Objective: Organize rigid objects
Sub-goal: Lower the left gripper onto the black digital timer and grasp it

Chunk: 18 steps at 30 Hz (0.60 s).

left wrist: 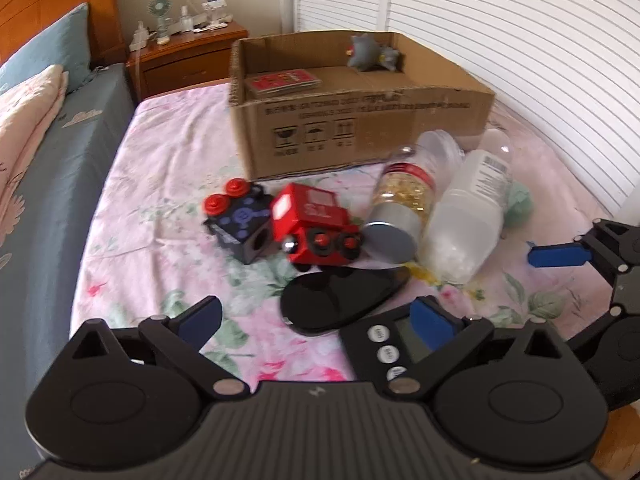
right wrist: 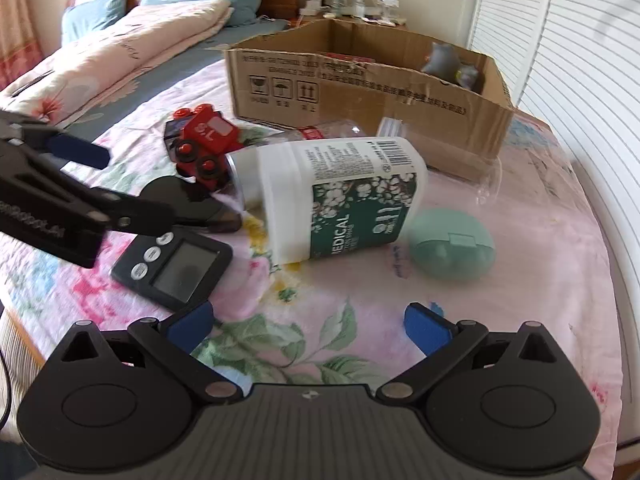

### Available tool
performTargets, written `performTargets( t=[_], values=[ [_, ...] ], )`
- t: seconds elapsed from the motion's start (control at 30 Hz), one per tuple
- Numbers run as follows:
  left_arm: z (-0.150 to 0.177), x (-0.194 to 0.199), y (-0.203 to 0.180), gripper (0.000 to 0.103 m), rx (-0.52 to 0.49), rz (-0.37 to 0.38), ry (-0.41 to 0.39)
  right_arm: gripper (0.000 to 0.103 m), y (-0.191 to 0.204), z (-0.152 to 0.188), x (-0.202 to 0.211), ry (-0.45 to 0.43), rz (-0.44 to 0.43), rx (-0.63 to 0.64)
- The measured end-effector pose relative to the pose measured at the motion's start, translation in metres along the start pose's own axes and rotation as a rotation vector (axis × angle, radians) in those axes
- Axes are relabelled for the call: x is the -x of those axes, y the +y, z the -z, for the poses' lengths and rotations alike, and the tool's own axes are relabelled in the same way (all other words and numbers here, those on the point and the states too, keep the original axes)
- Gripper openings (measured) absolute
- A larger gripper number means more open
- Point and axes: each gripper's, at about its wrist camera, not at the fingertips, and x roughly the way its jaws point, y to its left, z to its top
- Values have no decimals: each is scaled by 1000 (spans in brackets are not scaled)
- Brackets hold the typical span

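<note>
Left gripper (left wrist: 316, 316): jaws spread wide, holding nothing – it hovers low over the scale, its right pad above the scale's display end.
Right gripper (right wrist: 310, 322): also spread and empty, above bare floral sheet (right wrist: 360, 360) in front of the tub.
Scale (right wrist: 172, 260): black, flat on the sheet, with three round buttons beside a grey screen; button lettering too blurred to read. Its dark oval platform (left wrist: 340, 300) lies towards the train.
Train (left wrist: 316, 226): red wooden engine with black wheels and a white square on its end; lettering on the side is blurred.
Cube (left wrist: 238, 220): black block with blue dot pattern and two red knobs, touching the train's left side.
Jar (left wrist: 404, 200): clear, on its side, grey lid towards the camera, yellow contents, red-and-white label unreadable.
Tub (right wrist: 332, 196): white plastic, lying on its side just right of the jar. Dark green label with white flowers reads "MEDICAL" – smaller print and a barcode above it can't be made out.
Case (right wrist: 452, 244): pale green, egg-shaped, just right of the tub.
Box (left wrist: 360, 120): open cardboard carton behind the pile, printed with fragile, umbrella and up-arrow symbols plus blurred lines of text.
Inside box: a red flat pack (left wrist: 282, 80) at left, a grey figure (left wrist: 370, 54) at the far right corner.
</note>
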Motion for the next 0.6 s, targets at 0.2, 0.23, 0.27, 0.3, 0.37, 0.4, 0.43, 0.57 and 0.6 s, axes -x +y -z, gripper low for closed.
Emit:
performTargets(
  t=[0.2, 0.23, 0.27, 0.3, 0.37, 0.4, 0.43, 0.57, 0.6],
  values=[
    [0, -11, -23, 101, -57, 75, 14, 103, -25, 12, 8, -5, 47, -57],
    [1, -14, -27, 101, -71, 82, 21, 103, -30, 14, 10, -8, 54, -64],
    [2, -16, -32, 102, -89, 78, 17, 103, -33, 17, 12, -7, 67, -71],
    [3, -16, -36, 102, -106, 69, 5, 103, -37, 19, 13, -7, 70, -78],
    [4, -17, -39, 102, -116, 61, -2, 103, -41, 22, 14, -14, 75, -88],
    [5, -17, -40, 102, -122, 55, 1, 103, -42, 23, 15, -15, 78, -94],
    [7, -17, -40, 102, -130, 49, 1, 103, -43, 23, 15, -16, 82, -97],
    [20, -12, -37, 102, -184, 13, -6, 103, -46, 22, 14, -21, 89, -103],
    [23, -12, -33, 102, -181, 13, 6, 103, -47, 22, 13, -22, 91, -105]
  ],
)
